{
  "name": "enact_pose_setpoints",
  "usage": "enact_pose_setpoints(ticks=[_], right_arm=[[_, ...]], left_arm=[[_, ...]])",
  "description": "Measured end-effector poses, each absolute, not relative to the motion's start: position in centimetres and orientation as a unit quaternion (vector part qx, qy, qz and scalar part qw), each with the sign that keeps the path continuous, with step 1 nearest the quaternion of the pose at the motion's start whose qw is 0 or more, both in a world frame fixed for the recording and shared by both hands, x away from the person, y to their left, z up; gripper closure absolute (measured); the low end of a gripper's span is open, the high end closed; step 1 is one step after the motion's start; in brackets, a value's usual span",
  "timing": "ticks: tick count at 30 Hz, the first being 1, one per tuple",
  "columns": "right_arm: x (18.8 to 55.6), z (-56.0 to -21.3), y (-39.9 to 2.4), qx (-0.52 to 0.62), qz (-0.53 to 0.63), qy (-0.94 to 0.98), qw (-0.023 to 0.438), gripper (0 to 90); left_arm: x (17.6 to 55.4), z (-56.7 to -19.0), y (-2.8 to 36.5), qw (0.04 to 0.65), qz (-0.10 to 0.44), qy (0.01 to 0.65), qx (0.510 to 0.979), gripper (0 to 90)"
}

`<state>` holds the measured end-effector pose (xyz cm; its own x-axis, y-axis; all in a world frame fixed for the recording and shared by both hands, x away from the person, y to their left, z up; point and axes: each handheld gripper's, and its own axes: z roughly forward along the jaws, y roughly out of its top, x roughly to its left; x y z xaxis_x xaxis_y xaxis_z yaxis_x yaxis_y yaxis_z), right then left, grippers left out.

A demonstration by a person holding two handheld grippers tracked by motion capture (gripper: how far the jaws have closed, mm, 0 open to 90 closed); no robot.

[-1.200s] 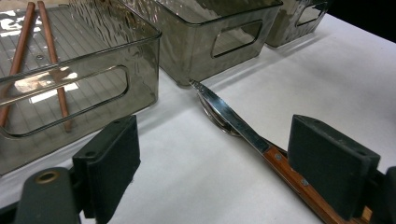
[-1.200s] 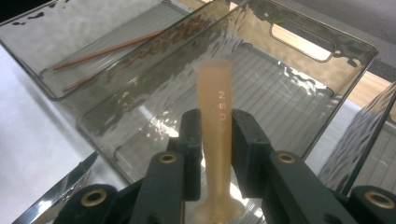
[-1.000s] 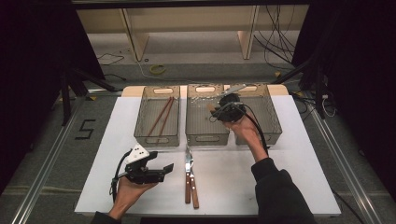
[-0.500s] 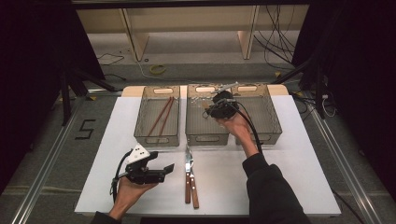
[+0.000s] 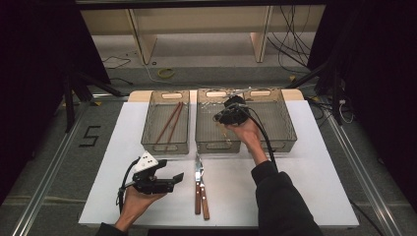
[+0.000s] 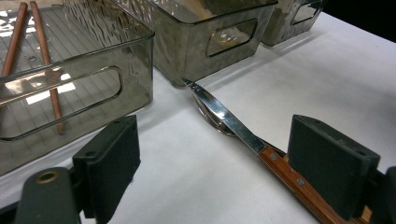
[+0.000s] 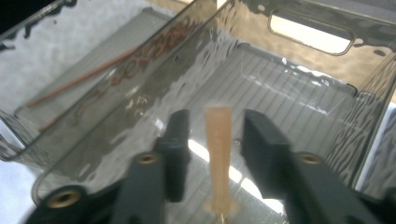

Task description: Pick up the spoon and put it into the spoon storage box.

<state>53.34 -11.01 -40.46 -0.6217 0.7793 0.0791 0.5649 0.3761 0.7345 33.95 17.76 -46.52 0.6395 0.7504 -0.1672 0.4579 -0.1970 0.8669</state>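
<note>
White bench (image 5: 305, 162), three clear bins along its far edge, sorted by kind: chopsticks (image 5: 169, 123) in the left bin (image 5: 147, 132). Right gripper (image 7: 212, 140) hangs over the middle bin (image 5: 202, 123); its fingers have just been opening, and a pale wooden handle (image 7: 218, 154) stands free between them, likely a utensil being released into its bin. Left gripper (image 6: 215, 168) rests low and open beside the knife (image 6: 243, 135), which lies over a spoon (image 6: 212, 121), both still unsorted.
</note>
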Motion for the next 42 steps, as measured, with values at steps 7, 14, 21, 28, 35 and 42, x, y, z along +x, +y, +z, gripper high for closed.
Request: enact_pose_setpoints(ticks=[7, 14, 21, 28, 35, 42], right_arm=[[52.3, -39.0, -12.4, 0.406, 0.4, 0.811, 0.135, 47.5], [48.7, -37.5, -14.6, 0.379, 0.421, 0.813, 0.139, 38.2], [44.8, -37.6, -17.0, 0.361, 0.432, 0.814, 0.141, 36.0], [42.4, -38.9, -19.2, 0.365, 0.44, 0.808, 0.139, 34.9], [40.4, -40.0, -20.8, 0.37, 0.444, 0.804, 0.137, 34.0], [38.5, -41.0, -22.2, 0.371, 0.45, 0.8, 0.138, 33.4]], left_arm=[[33.9, -46.5, 17.8, 0.494, 0.146, 0.399, 0.758, 16.3], [33.9, -46.4, 17.5, 0.493, 0.142, 0.395, 0.762, 16.4], [33.9, -46.3, 17.2, 0.493, 0.133, 0.391, 0.766, 16.5], [33.8, -46.1, 17.0, 0.493, 0.128, 0.39, 0.767, 16.6], [33.9, -45.8, 16.7, 0.492, 0.116, 0.389, 0.77, 17.2], [33.7, -45.3, 15.9, 0.491, 0.105, 0.382, 0.776, 19.6]])
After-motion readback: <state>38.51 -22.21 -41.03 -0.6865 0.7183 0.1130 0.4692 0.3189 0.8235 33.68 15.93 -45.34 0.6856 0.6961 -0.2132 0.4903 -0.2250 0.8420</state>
